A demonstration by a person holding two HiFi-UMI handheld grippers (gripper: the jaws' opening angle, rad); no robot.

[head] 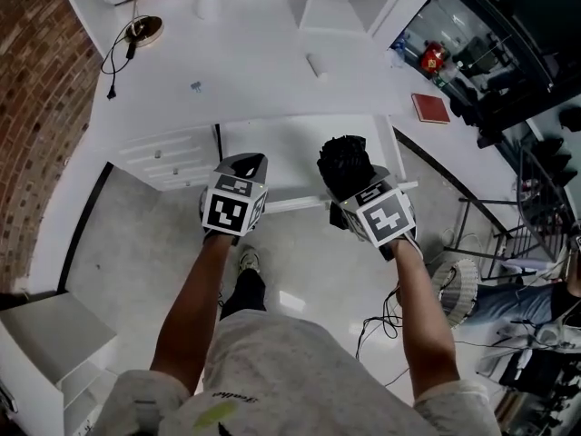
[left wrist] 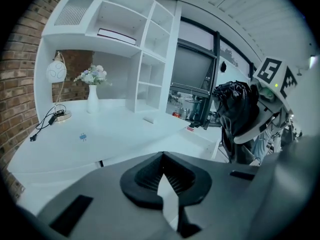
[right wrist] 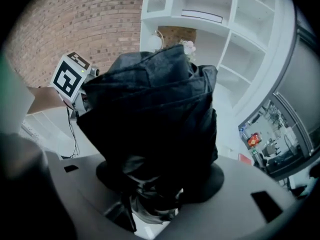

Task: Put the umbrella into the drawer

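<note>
While my right tongs (right wrist: 155,204) clamp the folded black umbrella (head: 345,160), I'm at the carry step: it hangs over the right end of the white drawer (head: 272,157), which looks pulled out from under the tabletop (head: 254,71). My left tongs (left wrist: 167,184) are closed on nothing. Next move, I reckon: lower it inside the drawer, lay it flat, then release.

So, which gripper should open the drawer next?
Left. The left gripper is empty and sits beside the closed drawers, while the right gripper is shut on the black umbrella.
</note>
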